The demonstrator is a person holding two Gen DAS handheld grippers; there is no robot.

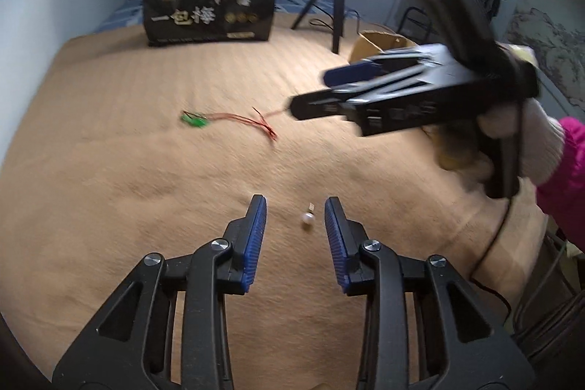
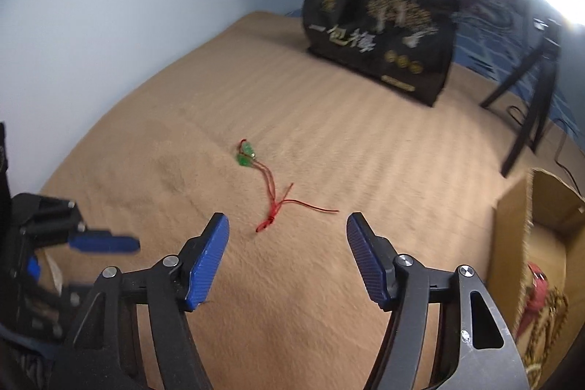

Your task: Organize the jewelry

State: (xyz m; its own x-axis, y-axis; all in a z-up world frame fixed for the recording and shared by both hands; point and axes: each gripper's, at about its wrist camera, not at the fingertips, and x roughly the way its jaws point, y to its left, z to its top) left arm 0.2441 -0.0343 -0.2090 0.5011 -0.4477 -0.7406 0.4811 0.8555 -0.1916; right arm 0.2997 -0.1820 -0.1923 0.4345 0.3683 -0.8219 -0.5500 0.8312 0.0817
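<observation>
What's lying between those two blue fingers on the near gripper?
A small white pearl bead on the tan blanket, untouched between the left gripper's open jaws, in the left wrist view.

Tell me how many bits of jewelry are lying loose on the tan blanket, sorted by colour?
White: 1, a pearl earring lying between the fingers of the left gripper.
Green on red cord: 1, a green bead string ahead of the right gripper.
Total: 2.
More pieces sit in the cardboard box, too blurred to count.

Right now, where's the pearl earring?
Left wrist view: the pearl earring lies on the tan blanket, between the left hand-held gripper fingers, nearer the right one.
</observation>
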